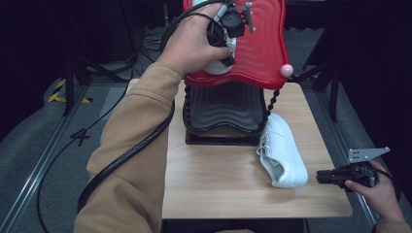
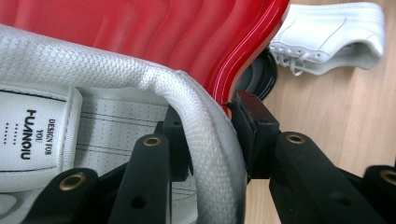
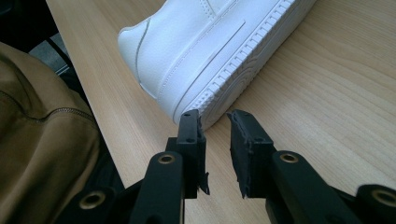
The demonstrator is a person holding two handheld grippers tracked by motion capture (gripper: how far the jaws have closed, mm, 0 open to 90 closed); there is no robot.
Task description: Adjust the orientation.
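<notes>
High view: 2 white shoes. 1 shoe (image 1: 283,150) lies on the table (image 1: 218,179) right of a 2-tier rack, red shelf (image 1: 262,39) above black shelf (image 1: 223,104). The left gripper (image 2: 212,137) fingers clamp the second shoe's collar (image 2: 201,116) on the red shelf. The right gripper (image 3: 215,133), fingers narrowly parted and empty, sits near the first shoe's heel.
</notes>
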